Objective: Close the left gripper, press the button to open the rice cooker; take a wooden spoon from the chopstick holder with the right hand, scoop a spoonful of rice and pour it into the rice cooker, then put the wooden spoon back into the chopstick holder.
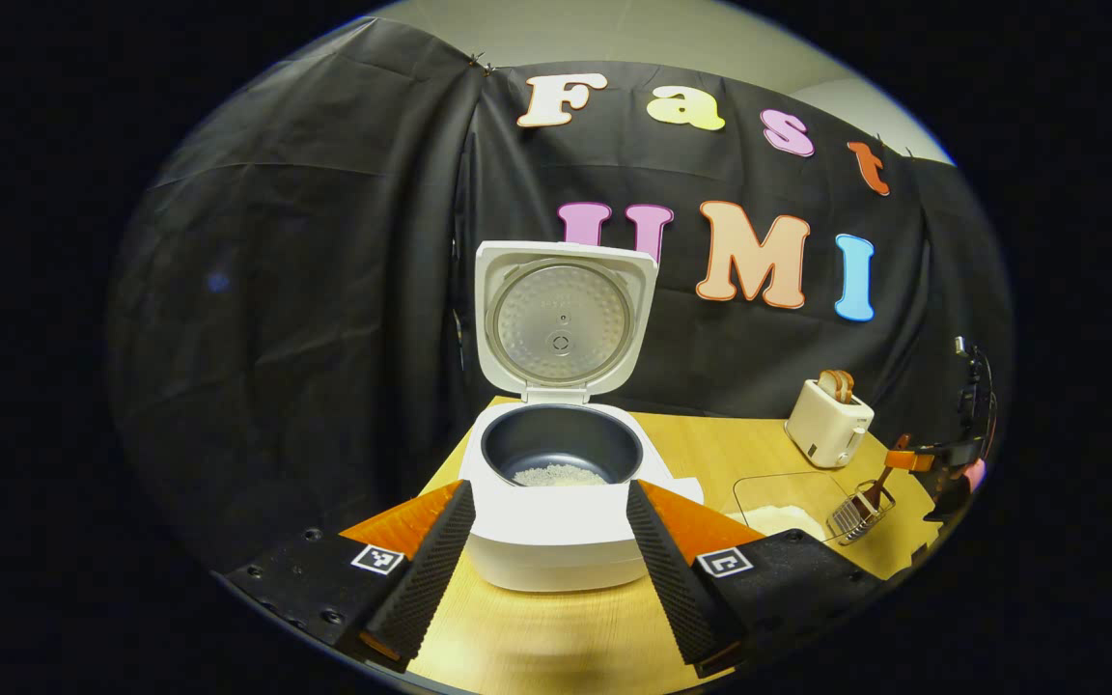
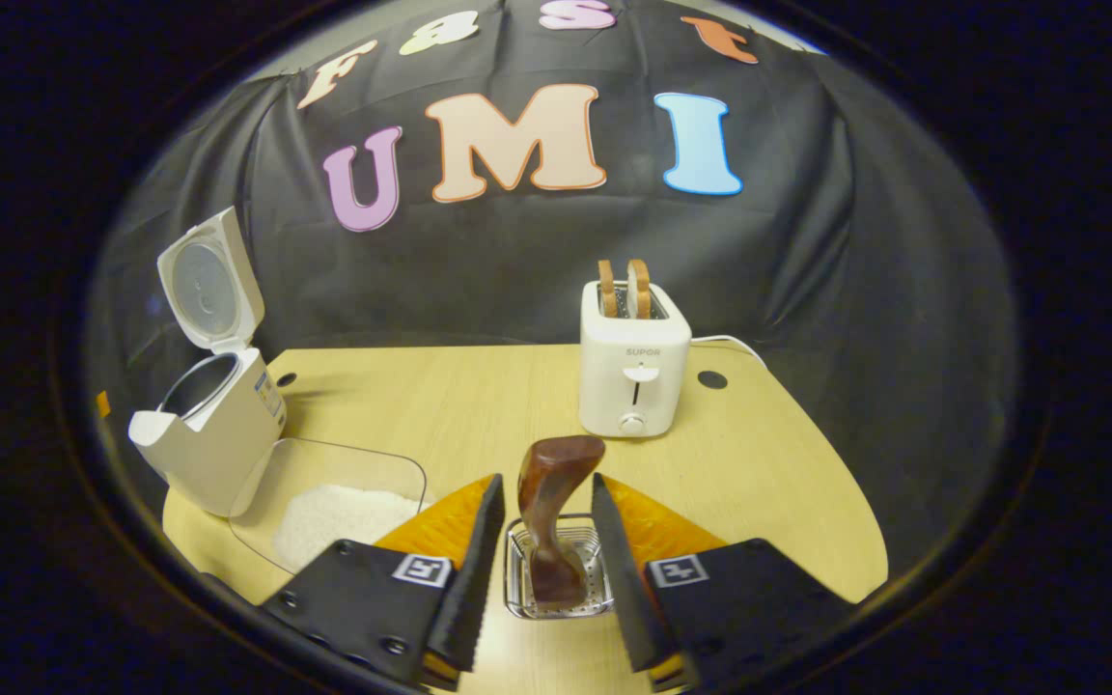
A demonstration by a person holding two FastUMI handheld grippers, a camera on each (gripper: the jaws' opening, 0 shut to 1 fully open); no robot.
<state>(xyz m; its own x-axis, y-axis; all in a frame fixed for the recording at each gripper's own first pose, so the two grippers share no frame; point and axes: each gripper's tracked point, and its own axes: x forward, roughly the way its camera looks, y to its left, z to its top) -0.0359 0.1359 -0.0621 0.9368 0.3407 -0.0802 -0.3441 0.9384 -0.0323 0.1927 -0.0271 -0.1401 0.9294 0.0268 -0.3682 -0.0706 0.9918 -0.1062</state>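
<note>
The white rice cooker (image 1: pixel 556 541) stands with its lid (image 1: pixel 564 319) up, and a little rice (image 1: pixel 561 475) lies in the dark pot. My left gripper (image 1: pixel 549 490) is open just in front of the cooker, its fingers either side of the body without touching it. The dark wooden spoon (image 2: pixel 551 502) stands in the metal chopstick holder (image 2: pixel 556 589). My right gripper (image 2: pixel 547 480) is open around the spoon's handle, with a gap on both sides. In the left gripper view, the spoon (image 1: pixel 889 468) and holder (image 1: pixel 860 514) appear at the far right.
A clear tray of rice (image 2: pixel 344 512) lies between the cooker (image 2: pixel 218 425) and the holder. A white toaster (image 2: pixel 633 372) with two slices of toast stands behind the holder. The wooden table (image 2: pixel 788 502) ends close on the right.
</note>
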